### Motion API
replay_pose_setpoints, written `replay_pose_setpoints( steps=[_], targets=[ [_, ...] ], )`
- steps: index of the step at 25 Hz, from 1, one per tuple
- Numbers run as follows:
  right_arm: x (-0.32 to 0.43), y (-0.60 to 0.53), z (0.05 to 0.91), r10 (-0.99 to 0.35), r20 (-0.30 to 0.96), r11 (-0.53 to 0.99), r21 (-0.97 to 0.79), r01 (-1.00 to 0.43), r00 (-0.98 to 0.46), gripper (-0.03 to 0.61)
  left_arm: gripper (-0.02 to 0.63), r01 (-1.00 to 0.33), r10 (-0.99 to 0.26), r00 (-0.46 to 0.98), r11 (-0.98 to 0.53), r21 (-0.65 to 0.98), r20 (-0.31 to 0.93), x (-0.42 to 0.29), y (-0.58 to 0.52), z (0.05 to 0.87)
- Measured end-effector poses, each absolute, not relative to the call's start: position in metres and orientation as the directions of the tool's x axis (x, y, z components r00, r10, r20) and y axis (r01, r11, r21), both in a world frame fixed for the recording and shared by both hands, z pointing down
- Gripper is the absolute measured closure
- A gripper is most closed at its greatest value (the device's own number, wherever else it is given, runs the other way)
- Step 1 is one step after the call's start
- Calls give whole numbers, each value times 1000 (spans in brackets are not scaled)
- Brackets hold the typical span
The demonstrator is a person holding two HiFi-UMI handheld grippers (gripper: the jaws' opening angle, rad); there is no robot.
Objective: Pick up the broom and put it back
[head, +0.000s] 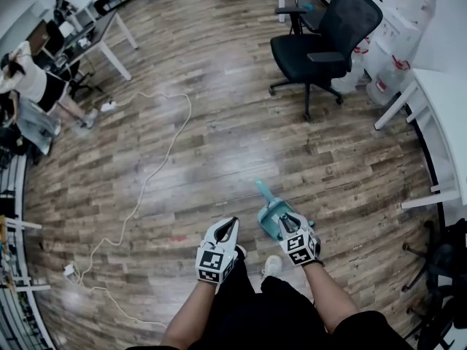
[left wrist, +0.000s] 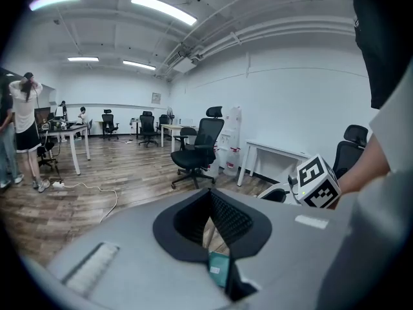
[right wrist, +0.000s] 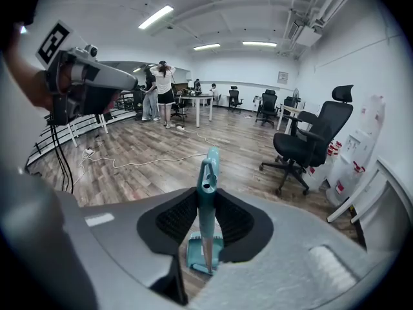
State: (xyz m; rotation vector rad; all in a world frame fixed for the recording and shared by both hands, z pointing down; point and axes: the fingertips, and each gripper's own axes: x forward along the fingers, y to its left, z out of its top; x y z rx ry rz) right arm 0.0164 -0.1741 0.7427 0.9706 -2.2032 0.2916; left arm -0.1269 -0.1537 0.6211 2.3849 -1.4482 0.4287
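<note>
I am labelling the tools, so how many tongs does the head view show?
2. The left tongs are at lower centre, shut and empty. The right tongs are just to their right, shut on the teal broom. None seems hidden.

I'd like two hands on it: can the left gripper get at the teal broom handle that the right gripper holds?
Probably yes. The left gripper hangs empty beside the right gripper, nothing between them, and the broom handle's top sticks out free. The left jaws must open first.
</note>
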Motion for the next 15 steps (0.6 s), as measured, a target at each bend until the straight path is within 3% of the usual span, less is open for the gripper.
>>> replay_pose_setpoints(
  steps=[15],
  targets=[
    [50, -146, 732, -590, 649, 675, 70, -734, -481, 491, 597, -865, -771, 488, -490, 109, 409, -90, -129, 623]
  ],
)
